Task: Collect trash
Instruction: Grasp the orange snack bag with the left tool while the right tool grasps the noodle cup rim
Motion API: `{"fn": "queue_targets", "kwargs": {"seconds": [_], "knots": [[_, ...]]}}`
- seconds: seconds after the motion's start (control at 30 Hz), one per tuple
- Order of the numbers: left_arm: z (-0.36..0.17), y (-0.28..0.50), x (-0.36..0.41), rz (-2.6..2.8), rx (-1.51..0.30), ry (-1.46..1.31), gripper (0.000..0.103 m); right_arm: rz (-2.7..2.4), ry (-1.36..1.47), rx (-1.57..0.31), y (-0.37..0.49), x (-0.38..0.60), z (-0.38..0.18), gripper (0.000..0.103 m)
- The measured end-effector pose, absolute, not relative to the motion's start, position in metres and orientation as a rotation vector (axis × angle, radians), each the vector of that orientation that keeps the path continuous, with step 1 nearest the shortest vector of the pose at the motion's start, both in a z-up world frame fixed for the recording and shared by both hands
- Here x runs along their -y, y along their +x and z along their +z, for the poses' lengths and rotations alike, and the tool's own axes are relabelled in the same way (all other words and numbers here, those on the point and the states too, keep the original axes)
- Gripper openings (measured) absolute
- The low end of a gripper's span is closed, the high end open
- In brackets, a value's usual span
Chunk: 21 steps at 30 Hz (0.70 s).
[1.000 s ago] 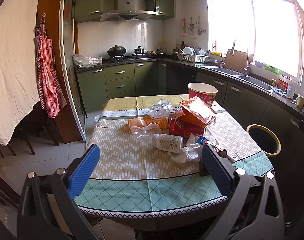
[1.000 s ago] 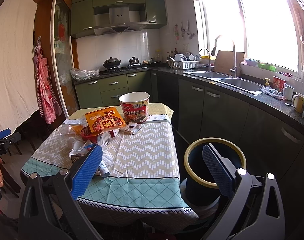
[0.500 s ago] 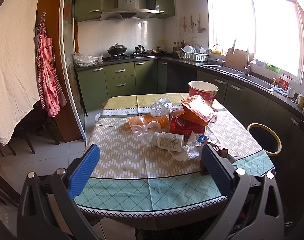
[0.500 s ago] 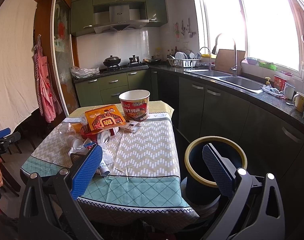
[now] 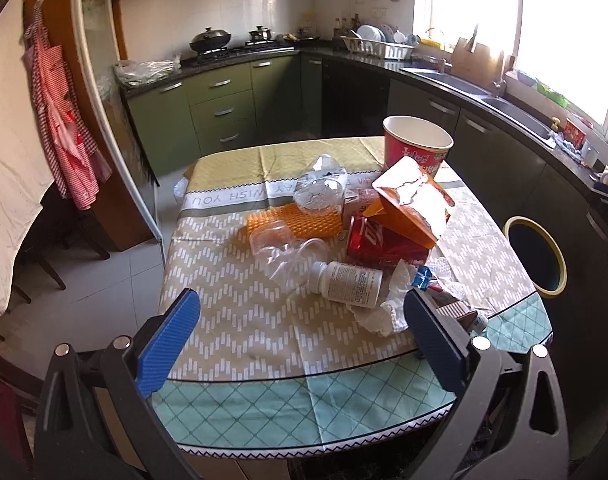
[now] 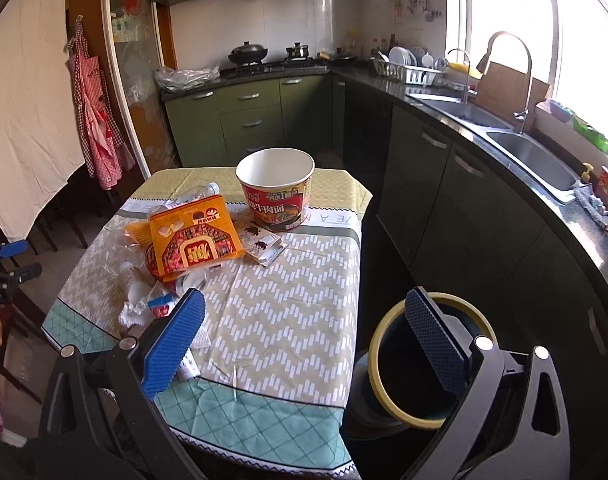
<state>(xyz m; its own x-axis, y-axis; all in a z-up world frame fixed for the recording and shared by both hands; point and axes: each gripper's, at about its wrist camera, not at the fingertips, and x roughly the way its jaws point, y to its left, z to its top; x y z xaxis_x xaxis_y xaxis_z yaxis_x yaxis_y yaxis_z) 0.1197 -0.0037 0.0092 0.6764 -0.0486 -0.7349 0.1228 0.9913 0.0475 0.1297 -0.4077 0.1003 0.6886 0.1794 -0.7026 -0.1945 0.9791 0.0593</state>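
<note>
"WISH YOU" upside down on tablecloth [image 5: 232, 200]

Table [image 5: 232, 320]: stood covered by a zigzag-patterned cloth with a teal border.
Far end: a red noodle cup [image 5: 417, 149] stood upright.
Middle: an orange snack bag [image 6: 194, 236], red can [image 5: 369, 238], crushed clear plastic [image 5: 292, 254].
Near edge: a white pill bottle [image 5: 349, 283] lay beside crumpled tissue [image 5: 387, 312].
</note>
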Motion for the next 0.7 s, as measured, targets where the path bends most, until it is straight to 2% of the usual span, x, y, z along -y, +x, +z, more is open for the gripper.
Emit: {"fn": "queue_targets", "kwargs": {"seconds": [0.2, 0.27, 0.57, 0.7], "knots": [[0.012, 0.199, 0.044, -0.286, -0.922, 0.134, 0.097, 0.286, 0.064, -0.936, 0.240, 0.394, 0.104, 0.099], [0.009, 0.229, 0.054, -0.355, -0.959, 0.130, 0.097, 0.298, 0.085, -0.976, 0.271, 0.388, 0.099, 0.095], [-0.029, 0.317, 0.094, -0.440, -1.087, 0.234, 0.097, 0.236, 0.085, -1.091, 0.368, 0.375, 0.071, 0.094], [-0.041, 0.330, 0.100, -0.510, -1.141, 0.199, 0.089, 0.220, 0.067, -1.120, 0.397, 0.369, 0.056, 0.094]]}}
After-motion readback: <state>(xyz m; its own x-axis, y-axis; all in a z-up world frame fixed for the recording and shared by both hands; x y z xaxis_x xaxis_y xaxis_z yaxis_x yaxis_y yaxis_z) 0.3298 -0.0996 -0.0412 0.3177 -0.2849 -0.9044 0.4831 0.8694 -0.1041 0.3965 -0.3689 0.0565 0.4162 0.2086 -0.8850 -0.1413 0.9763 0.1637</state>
